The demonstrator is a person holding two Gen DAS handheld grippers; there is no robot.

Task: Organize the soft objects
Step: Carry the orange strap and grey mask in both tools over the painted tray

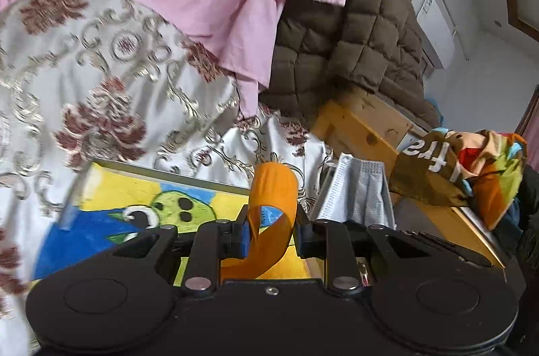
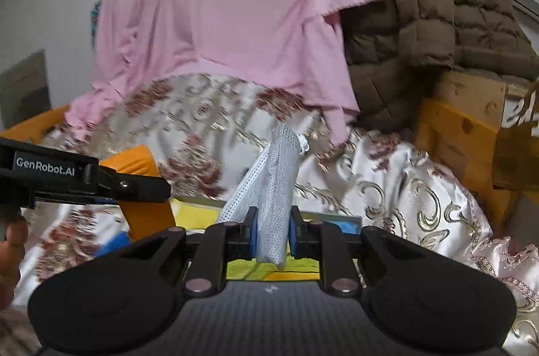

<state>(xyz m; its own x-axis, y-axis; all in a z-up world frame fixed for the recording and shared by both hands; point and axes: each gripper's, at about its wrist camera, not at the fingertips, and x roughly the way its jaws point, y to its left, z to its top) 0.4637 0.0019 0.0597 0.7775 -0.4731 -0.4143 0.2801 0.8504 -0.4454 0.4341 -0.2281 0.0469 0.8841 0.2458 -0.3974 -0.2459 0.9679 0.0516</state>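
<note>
Now, by the parts of the scene:

Left gripper (image 1: 271, 239): its blue pads stand narrow and pinch an orange cloth strip (image 1: 274, 197), which curls up in a loop above the fingers and hangs down below them.

Right gripper (image 2: 273, 238): its fingers are closed narrow on a pale grey mesh pouch (image 2: 274, 187), which rises above the pads, leaning a little, with a white knotted cord at its top.

Landmark: the floral satin bedspread (image 2: 387, 174), white with maroon and gold scrolls, fills the middle of both views.

Orange cloth strip, place: in front of the bedspread, over a yellow and blue cartoon picture (image 1: 141, 207) that lies on it.

Mesh pouch, place: held above the bedspread, just right of the orange strip; in the left wrist view it shows beside the left gripper.

Pink cloth (image 2: 235, 2): draped over the far part of the bedspread, its edge hanging down onto the floral pattern.

Brown quilted blanket (image 1: 363, 36): heaped to the right of the pink cloth, behind the bedspread, resting on a wooden bed frame (image 1: 357, 127).

Colourful printed fabric (image 1: 471, 167): bunched on the frame to the right of the bedspread, with white letters on a brown patch.

Person's hand (image 2: 11, 251): fingers show at the left edge, under the left gripper's body.

Sharpness: the bedspread pattern is smeared.
</note>
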